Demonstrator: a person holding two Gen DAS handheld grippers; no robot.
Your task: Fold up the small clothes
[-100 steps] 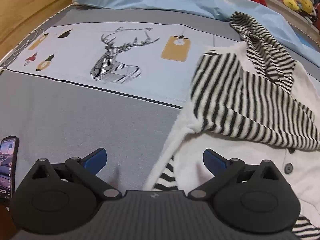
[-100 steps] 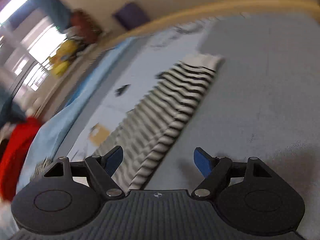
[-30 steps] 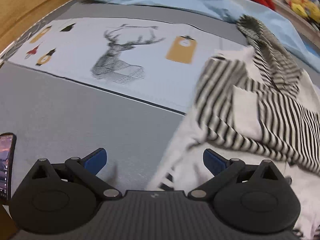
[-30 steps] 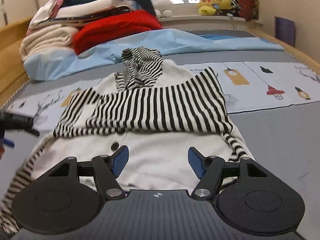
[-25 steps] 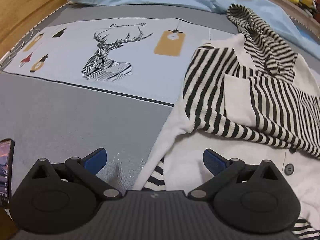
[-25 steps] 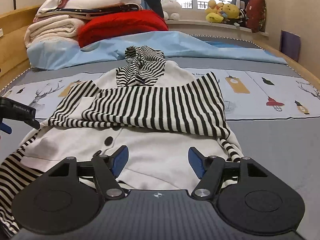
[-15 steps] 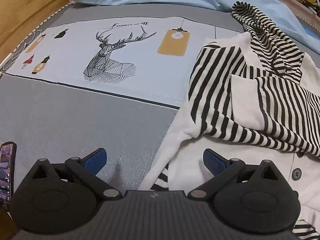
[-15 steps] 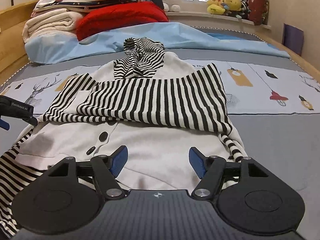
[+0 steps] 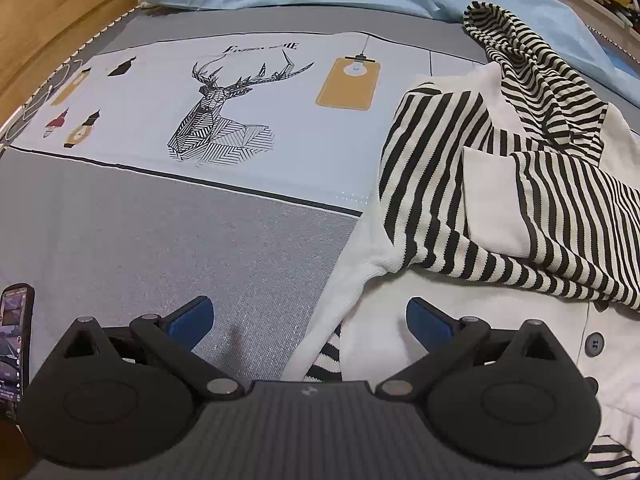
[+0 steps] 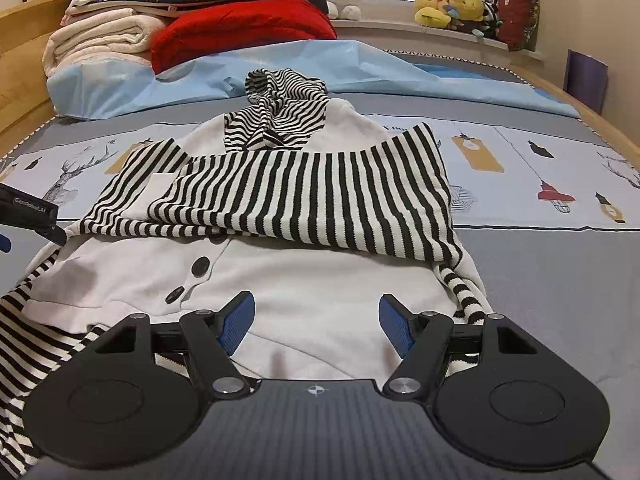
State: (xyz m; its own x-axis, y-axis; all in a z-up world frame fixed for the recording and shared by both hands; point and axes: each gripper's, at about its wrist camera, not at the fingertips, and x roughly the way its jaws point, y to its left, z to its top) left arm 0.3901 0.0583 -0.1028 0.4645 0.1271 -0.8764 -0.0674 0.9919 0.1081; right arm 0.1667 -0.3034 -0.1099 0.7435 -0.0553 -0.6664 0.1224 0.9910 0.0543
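Note:
A small white hooded cardigan (image 10: 320, 280) with black-and-white striped sleeves and hood lies on the bed. Both striped sleeves (image 10: 304, 196) are folded across its chest, the hood (image 10: 280, 108) beyond them. Dark buttons (image 10: 200, 267) run down the front. My right gripper (image 10: 316, 318) is open and empty, low over the cardigan's lower hem. My left gripper (image 9: 308, 318) is open and empty, at the cardigan's left edge (image 9: 352, 276), where the left sleeve (image 9: 432, 184) folds inward. The left gripper's tip shows at the right wrist view's left edge (image 10: 28, 212).
The bed sheet (image 9: 160, 240) is grey with a pale blue printed band showing a deer (image 9: 224, 116). A phone (image 9: 16, 340) lies at the left gripper's left. A light blue cover (image 10: 360, 64), red blanket (image 10: 240, 28), folded bedding and plush toys (image 10: 452, 4) lie beyond. Wooden bed frame (image 9: 48, 20) at left.
The right gripper has edged closer and lower over the cardigan's hem. The left gripper has held near the left edge with only a slight shift. Both stay open.

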